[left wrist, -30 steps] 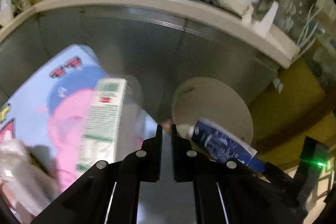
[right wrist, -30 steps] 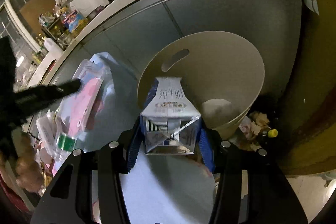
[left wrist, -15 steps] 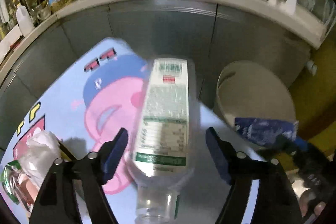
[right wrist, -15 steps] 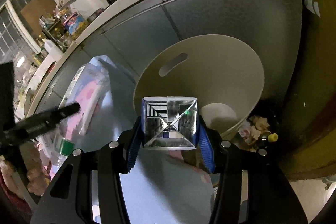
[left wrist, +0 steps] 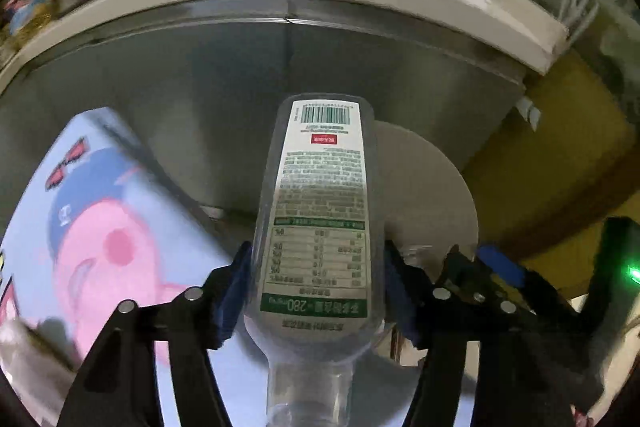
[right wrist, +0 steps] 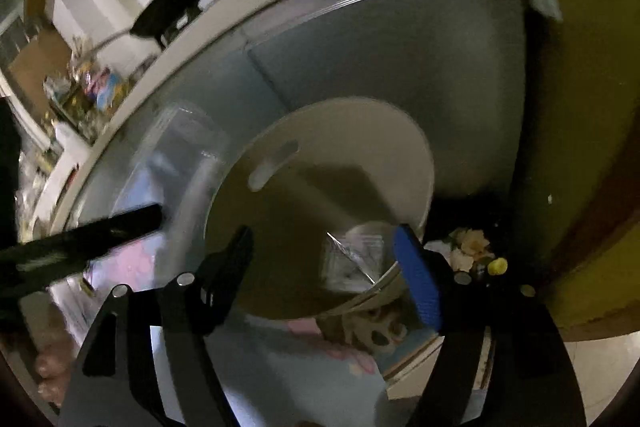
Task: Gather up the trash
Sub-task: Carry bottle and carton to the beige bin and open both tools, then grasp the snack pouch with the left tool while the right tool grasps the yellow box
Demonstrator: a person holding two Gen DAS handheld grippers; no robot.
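My left gripper [left wrist: 316, 291] is shut on a clear plastic bottle [left wrist: 324, 211] with a white and green label, its neck pointing toward me, held up in front of the beige round bin [left wrist: 424, 187]. In the right wrist view the bin [right wrist: 352, 131] lies just ahead, and the milk carton [right wrist: 352, 255] shows blurred inside it. My right gripper [right wrist: 324, 267] is open and empty over the bin's near rim. The bottle [right wrist: 180, 147] and my left gripper's finger [right wrist: 80, 239] show blurred at the left.
A blue cartoon-print mat [left wrist: 92, 227] covers the table at the left. Grey metal cabinet doors [left wrist: 200, 75] under a white counter stand behind the bin. Small scraps [right wrist: 468, 247] lie on the floor right of the bin. A yellow wall [right wrist: 580, 107] is at the right.
My left gripper closed on the bottle and lifted it toward the bin. My right gripper opened and the milk carton dropped into the bin.
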